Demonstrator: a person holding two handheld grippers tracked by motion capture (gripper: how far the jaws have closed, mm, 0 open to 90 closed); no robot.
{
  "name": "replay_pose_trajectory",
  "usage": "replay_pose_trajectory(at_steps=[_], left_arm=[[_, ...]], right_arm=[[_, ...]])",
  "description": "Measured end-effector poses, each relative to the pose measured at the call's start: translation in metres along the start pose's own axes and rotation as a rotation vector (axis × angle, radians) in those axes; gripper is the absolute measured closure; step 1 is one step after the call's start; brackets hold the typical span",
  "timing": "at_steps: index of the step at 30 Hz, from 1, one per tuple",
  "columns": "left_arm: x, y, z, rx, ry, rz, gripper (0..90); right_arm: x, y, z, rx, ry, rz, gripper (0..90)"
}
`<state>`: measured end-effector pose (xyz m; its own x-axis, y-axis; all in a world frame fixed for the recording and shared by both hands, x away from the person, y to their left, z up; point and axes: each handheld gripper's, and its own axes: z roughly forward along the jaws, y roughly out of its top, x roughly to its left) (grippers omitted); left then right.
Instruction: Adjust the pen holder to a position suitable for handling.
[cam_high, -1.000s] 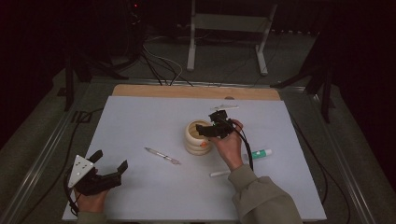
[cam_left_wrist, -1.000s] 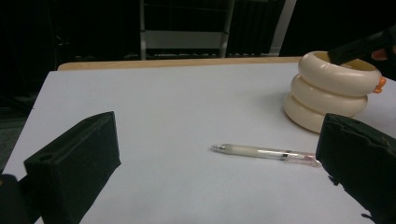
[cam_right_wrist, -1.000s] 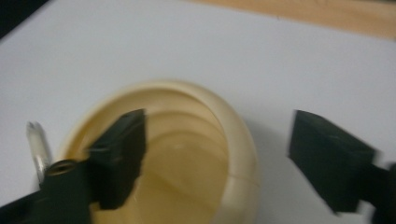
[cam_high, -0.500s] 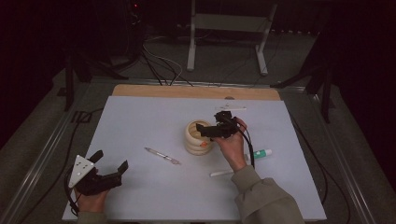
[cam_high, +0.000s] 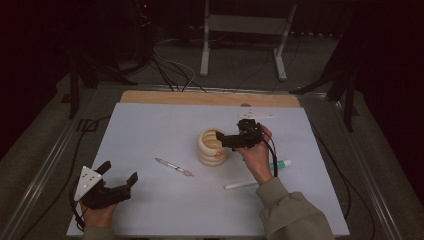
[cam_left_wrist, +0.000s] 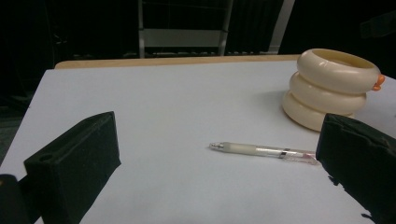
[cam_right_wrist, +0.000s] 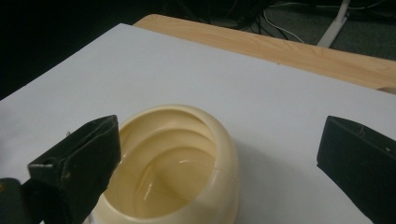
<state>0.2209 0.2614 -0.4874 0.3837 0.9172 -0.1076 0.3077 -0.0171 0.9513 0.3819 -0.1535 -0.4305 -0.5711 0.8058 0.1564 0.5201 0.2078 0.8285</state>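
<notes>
At the lower left of the high view the left gripper (cam_high: 116, 184) rests on the white surface (cam_high: 150, 130), jaws wide apart and empty. A pen (cam_high: 173, 167) lies past it. Centre frame stands the cream ringed cup (cam_high: 212, 148) — the right gripper (cam_high: 224, 140) hovers at its rim, jaws spread, holding nothing.

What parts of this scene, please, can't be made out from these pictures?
- Cream ringed holder: its bottom is cut off by the lower edge of the right gripper view, so any contents are uncertain.
- Pen: its rear end sits behind the left gripper's jaw in the left gripper view.
- Marker: partly behind the person's hand in the high view.
</notes>
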Motion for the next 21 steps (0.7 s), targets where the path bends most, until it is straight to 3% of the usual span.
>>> replay_pose_trajectory(at_steps=[21], left_arm=[[0.000,-0.001,0.001,0.003,-0.003,0.001,0.2]], right_arm=[[-0.007,0.002,-0.027,-0.052,0.055,-0.098,0.0]])
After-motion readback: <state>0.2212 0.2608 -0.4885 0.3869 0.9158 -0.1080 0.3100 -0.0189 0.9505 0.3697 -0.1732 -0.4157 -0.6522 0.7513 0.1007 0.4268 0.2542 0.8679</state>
